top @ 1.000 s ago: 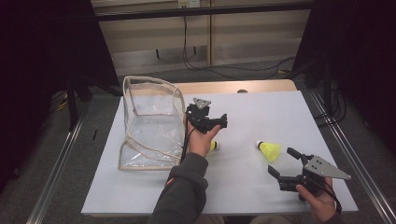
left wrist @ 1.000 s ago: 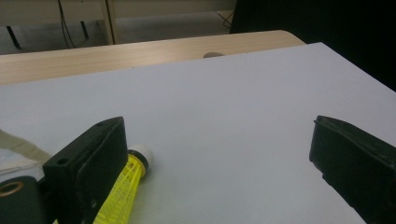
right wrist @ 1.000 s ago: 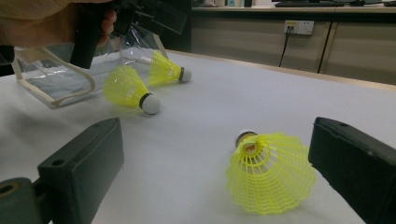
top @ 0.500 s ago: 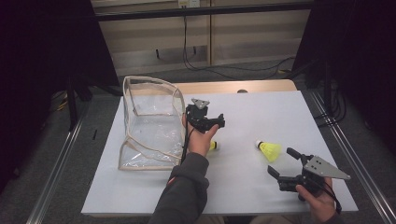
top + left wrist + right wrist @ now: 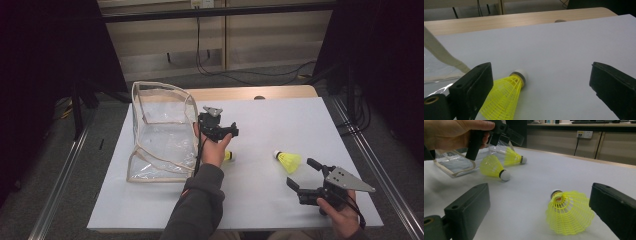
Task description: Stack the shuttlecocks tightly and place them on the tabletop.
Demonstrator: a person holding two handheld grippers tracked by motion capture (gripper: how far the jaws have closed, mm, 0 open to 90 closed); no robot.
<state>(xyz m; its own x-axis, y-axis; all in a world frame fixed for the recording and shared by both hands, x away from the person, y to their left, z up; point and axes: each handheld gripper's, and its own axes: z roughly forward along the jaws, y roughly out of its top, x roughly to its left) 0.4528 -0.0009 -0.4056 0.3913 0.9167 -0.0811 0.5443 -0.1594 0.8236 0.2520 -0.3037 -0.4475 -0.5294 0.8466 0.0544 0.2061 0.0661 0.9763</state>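
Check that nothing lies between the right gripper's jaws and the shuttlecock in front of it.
Nothing visible blocks it. In the right gripper view, the shuttlecock lies on its side on the bare white table just ahead of the open right gripper. The other two shuttlecocks lie farther off, by the left gripper.

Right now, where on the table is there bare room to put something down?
The far right of the white table, beyond the right shuttlecock, is bare, as is the near left corner below the clear bag. It is crowded beside the bag, around the left gripper.
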